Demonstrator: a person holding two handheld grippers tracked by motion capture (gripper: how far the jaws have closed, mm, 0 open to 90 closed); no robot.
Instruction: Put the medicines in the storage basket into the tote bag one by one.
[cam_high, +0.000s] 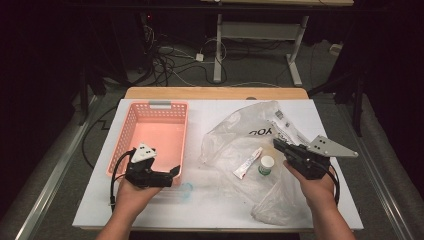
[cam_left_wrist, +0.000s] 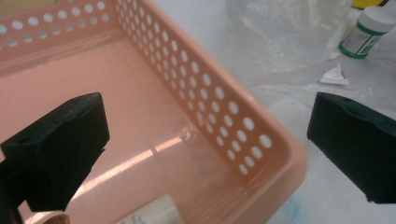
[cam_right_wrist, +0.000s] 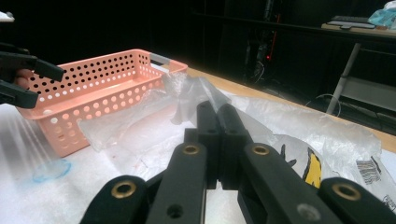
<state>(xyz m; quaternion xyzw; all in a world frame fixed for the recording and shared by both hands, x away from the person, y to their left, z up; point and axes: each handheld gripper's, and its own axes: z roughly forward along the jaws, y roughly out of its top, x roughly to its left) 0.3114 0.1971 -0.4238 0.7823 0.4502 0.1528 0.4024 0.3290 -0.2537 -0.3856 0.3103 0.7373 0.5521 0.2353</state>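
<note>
left tongs (cam_high: 175, 172) open over basket (cam_high: 131, 120); right tongs (cam_high: 276, 144) closed on bag (cam_high: 235, 135)

Overhead forward-down; gripper views close; basket (cam_high: 150, 137) shared.

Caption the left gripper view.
Open hand-held gripper straddling the near corner of a pink perforated plastic basket.

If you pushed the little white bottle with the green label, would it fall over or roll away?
The little bottle stands upright on crinkly clear plastic bag, so a push would probably tip it. It looks round, so once on its side it would likely roll. It seems small and light, so it probably would not be hard to lift.
</note>
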